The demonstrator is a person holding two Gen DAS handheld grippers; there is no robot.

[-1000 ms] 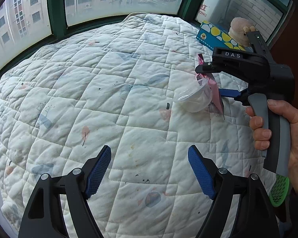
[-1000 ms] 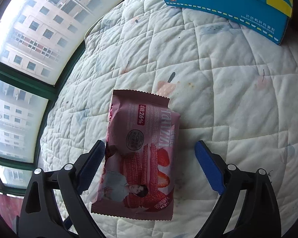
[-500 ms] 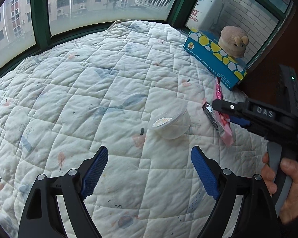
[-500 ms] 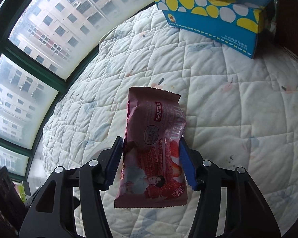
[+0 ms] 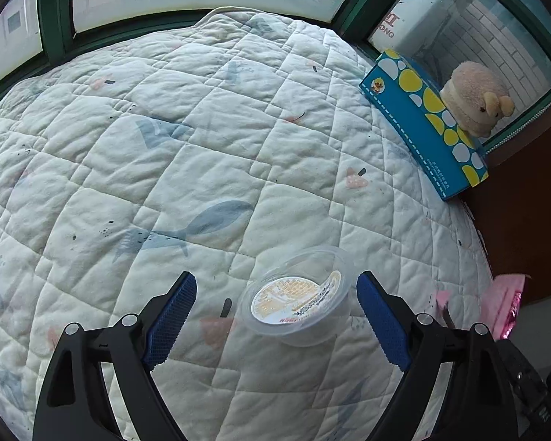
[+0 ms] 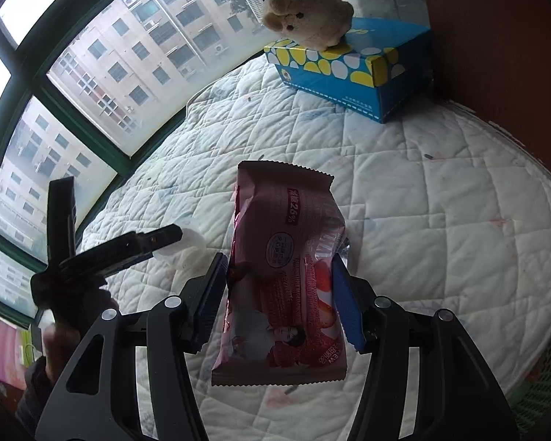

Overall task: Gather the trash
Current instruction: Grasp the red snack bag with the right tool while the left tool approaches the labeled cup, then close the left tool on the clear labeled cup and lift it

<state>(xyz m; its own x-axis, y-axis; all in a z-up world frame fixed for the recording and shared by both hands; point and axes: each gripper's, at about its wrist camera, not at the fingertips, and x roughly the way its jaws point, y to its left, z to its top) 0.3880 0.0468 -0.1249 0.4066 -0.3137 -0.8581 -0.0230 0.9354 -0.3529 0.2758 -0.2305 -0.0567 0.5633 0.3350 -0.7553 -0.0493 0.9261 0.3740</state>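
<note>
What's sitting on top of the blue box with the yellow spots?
A beige plush toy sits on the blue tissue box, which rests on the quilt. The toy covers the box's top, so any opening there can't be seen.

Both wrist cams close above quilt (image 5: 202, 169), facing windows; share tissue box (image 6: 349, 70), plush (image 5: 474, 103).

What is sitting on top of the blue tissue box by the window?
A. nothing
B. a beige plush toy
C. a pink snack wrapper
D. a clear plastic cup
B: the beige plush toy rests on the blue tissue box, seen in both wrist views.
</note>
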